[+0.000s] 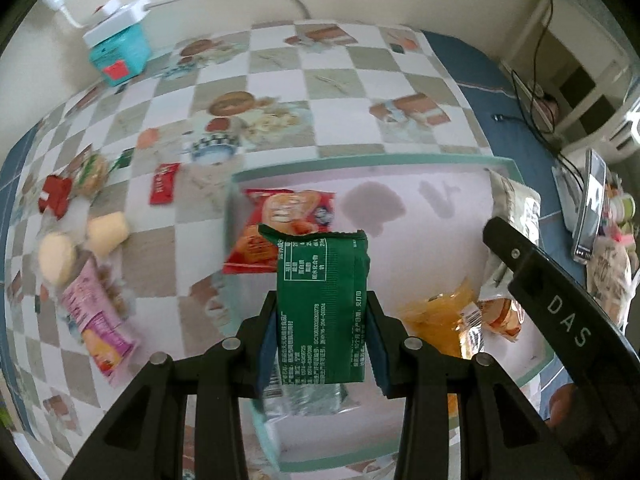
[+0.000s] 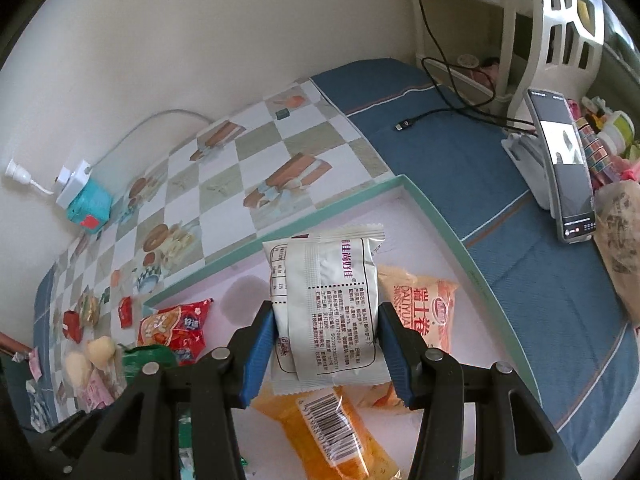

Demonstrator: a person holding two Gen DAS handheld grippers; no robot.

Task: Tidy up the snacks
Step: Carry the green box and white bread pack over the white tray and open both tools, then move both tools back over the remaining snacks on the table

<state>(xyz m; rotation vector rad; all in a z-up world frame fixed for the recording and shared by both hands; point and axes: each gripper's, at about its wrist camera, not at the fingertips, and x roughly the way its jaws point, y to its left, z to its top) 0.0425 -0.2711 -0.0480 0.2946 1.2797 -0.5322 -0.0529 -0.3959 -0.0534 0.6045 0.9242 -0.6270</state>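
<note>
The left gripper (image 1: 322,330) is clamping its jaws on a green packet (image 1: 322,304), and the right gripper (image 2: 326,346) is squeezing a white packet (image 2: 326,308), both hanging over the tray (image 2: 460,252). Below are lying orange (image 2: 328,436) and red (image 2: 176,330) packets; farther off, a phone (image 2: 568,168) is standing.

You were working in a lived-in room of a home. The counter (image 2: 460,168) wore a blue cloth and, over part of it, a checkered oilcloth (image 1: 320,80) printed with cakes and bread. A white power strip (image 2: 74,178) sat on a teal box (image 2: 90,206) by the plain cream wall, a phone (image 2: 564,168) leaned in a stand, a loose charging cable (image 2: 404,125) trailed across the cloth, and white furniture (image 2: 560,20) stood behind.
</note>
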